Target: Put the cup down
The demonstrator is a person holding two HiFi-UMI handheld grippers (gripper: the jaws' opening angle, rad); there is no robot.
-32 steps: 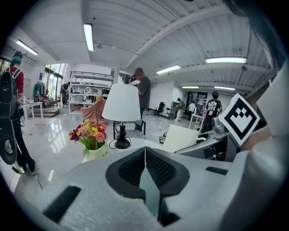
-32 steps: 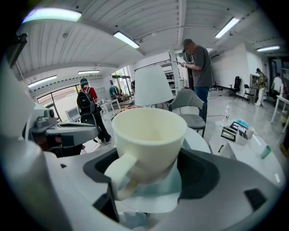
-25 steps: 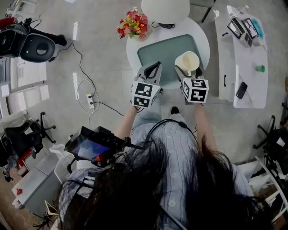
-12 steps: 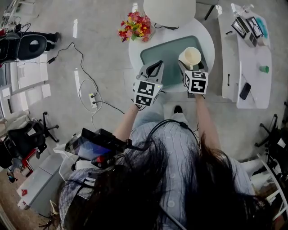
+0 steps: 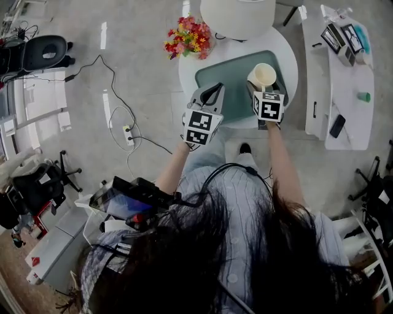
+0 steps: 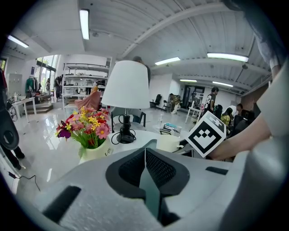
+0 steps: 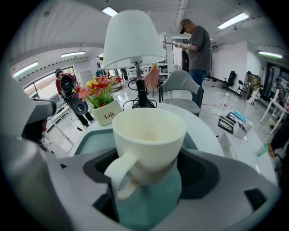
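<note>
A cream cup (image 5: pixel 262 75) with a handle is held over the right part of the teal mat (image 5: pixel 230 73) on the round white table (image 5: pixel 288 61). My right gripper (image 5: pixel 264 89) is shut on the cup. In the right gripper view the cup (image 7: pixel 149 133) sits upright between the jaws of the right gripper (image 7: pixel 146 169), its handle turned towards the camera. Whether it touches the mat I cannot tell. My left gripper (image 5: pixel 212 95) hovers at the mat's near edge, shut and empty. In the left gripper view the left gripper (image 6: pixel 145 158) has its jaws together, and the cup (image 6: pixel 168 142) shows to the right.
A pot of flowers (image 5: pixel 188 37) stands at the table's left edge, and a white lamp (image 5: pixel 236 15) at its back. A long white side table (image 5: pixel 344 80) with small items lies to the right. Cables and a power strip (image 5: pixel 126 132) run across the floor on the left.
My right gripper has carried the cup a little farther in over the mat. The left gripper has hardly moved. The head camera has shifted slightly.
</note>
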